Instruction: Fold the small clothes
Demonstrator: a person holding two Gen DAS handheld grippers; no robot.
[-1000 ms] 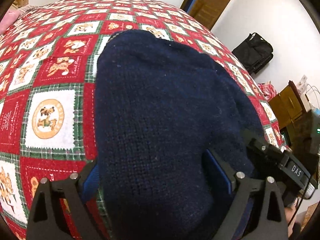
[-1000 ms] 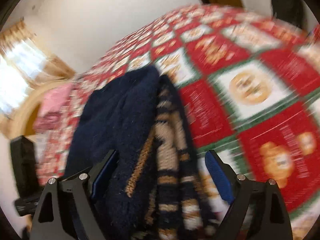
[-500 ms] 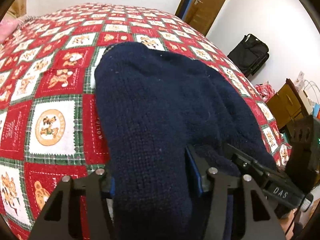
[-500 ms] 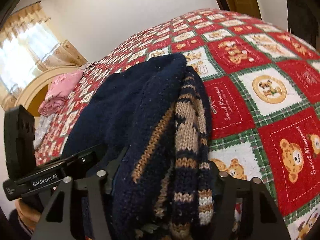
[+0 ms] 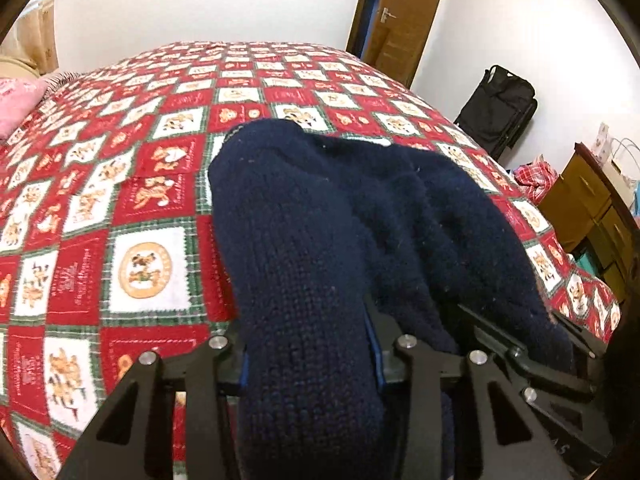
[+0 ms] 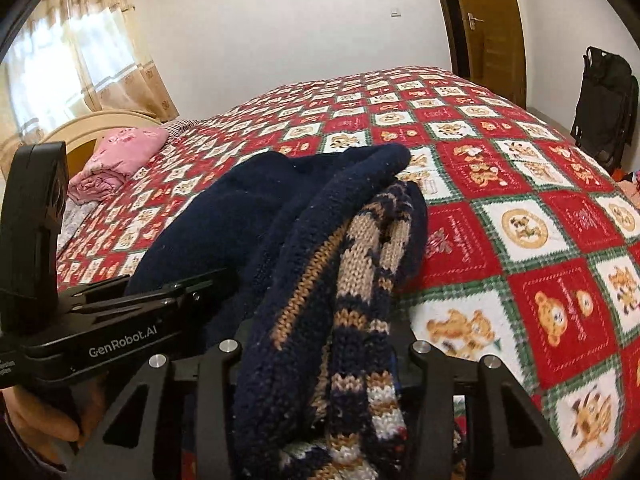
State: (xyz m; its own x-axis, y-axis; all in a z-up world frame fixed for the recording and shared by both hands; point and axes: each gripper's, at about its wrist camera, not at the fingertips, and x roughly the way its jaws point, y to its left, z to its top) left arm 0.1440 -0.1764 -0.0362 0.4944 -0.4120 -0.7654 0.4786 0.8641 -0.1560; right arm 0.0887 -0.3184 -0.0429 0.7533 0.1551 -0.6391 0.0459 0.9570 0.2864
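A navy knit sweater (image 5: 320, 216) with tan and white patterned bands (image 6: 360, 280) lies bunched on the red patchwork bedspread (image 5: 140, 208). My left gripper (image 5: 310, 360) is shut on the near edge of the sweater, with thick navy fabric pinched between its fingers. My right gripper (image 6: 324, 360) is shut on the patterned edge of the same sweater (image 6: 260, 200). The two grippers are side by side; the left one shows in the right wrist view (image 6: 132, 312), the right one in the left wrist view (image 5: 520, 352). The fingertips are hidden by fabric.
A folded pink garment (image 6: 116, 160) lies by the headboard (image 6: 84, 128). A wooden door (image 5: 404, 16) and a black bag (image 5: 496, 108) stand past the bed's far side. A wooden cabinet (image 5: 592, 204) stands at the right.
Both grippers have closed from open onto the sweater's near edge and risen, lifting that edge so more of the bed and room shows.
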